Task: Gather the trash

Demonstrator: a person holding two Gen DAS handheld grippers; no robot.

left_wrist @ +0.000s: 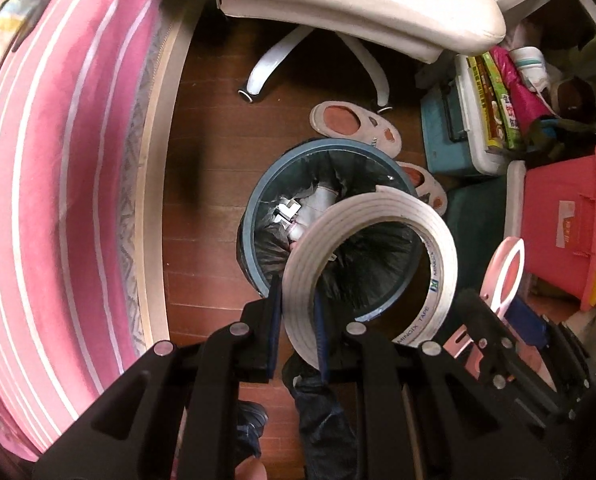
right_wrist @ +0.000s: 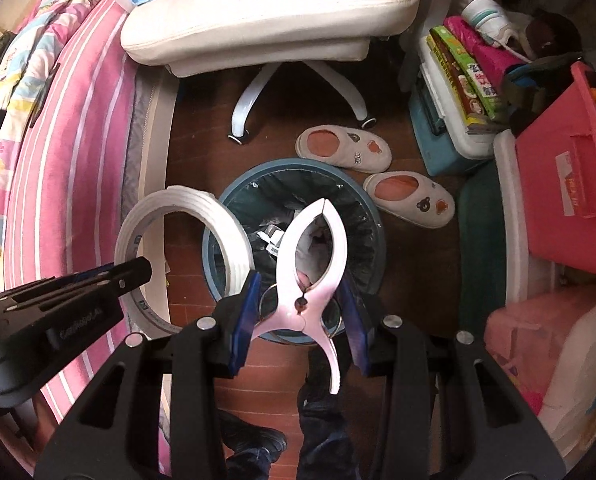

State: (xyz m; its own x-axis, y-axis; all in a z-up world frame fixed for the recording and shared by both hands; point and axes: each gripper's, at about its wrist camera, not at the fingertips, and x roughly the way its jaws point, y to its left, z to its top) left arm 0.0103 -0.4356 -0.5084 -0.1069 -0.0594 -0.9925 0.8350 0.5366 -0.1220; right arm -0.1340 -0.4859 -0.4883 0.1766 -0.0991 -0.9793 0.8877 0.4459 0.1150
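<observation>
Gripping tape roll (left_wrist: 372, 264) and clip (right_wrist: 316, 264), both tools overhang bin (right_wrist: 298, 168) on wood floor (left_wrist: 210, 184).

1. Left gripper (left_wrist: 298, 332): black angular linkage arms joined by round silver pins, with dark blue pads on its fingers (left_wrist: 275, 320).
2. Right gripper (right_wrist: 300, 316): the same black frame, silver pins and blue pads.
3. The person wears dark blue jeans (right_wrist: 322, 436) and dark shoes (right_wrist: 254, 440).

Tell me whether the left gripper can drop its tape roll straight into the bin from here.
Probably yes: the left gripper holds the tape roll above the bin, whose mouth is open, with nothing between them.
</observation>
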